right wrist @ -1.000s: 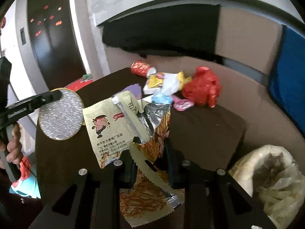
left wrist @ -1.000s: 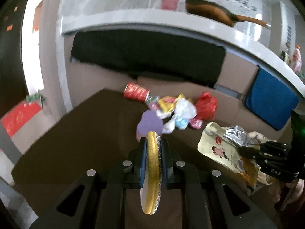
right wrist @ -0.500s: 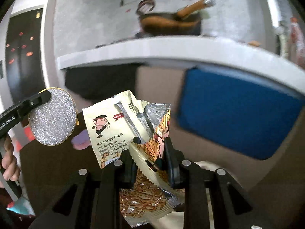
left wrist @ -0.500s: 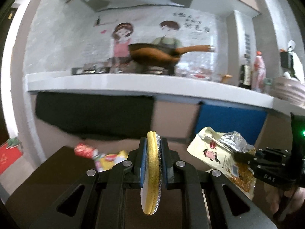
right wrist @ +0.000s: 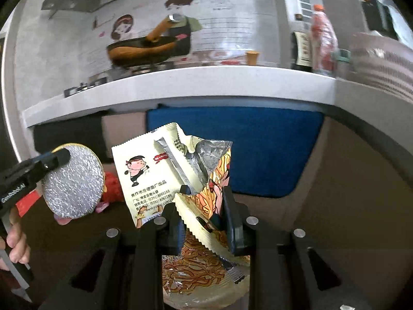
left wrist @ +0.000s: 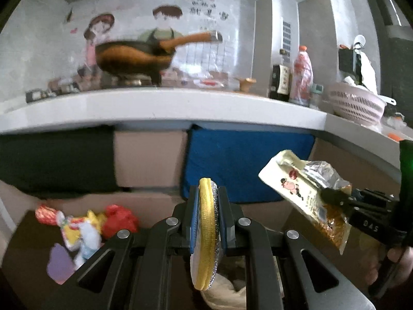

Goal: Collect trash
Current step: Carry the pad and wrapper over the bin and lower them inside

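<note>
My left gripper [left wrist: 207,217] is shut on a round glittery silver disc with a gold rim [left wrist: 206,235], held edge-on in the air; the disc also shows in the right wrist view [right wrist: 73,180]. My right gripper [right wrist: 204,222] is shut on a torn cream instant-noodle wrapper [right wrist: 160,175], which also shows in the left wrist view [left wrist: 302,191]. A pile of trash [left wrist: 87,224] with a red bag, a red can and a purple scrap lies on the dark table [left wrist: 23,253] at lower left. A pale bag [left wrist: 224,294] shows below my left gripper.
A white kitchen counter [left wrist: 180,108] runs across behind, with a wok [left wrist: 134,56], bottles [left wrist: 302,77] and a pink colander [left wrist: 356,103]. A blue cloth [left wrist: 245,162] and a black cloth [left wrist: 56,160] hang below it.
Both grippers have lifted and swung right with their items. The trash pile has slid to the lower left and the counter now fills the view.
</note>
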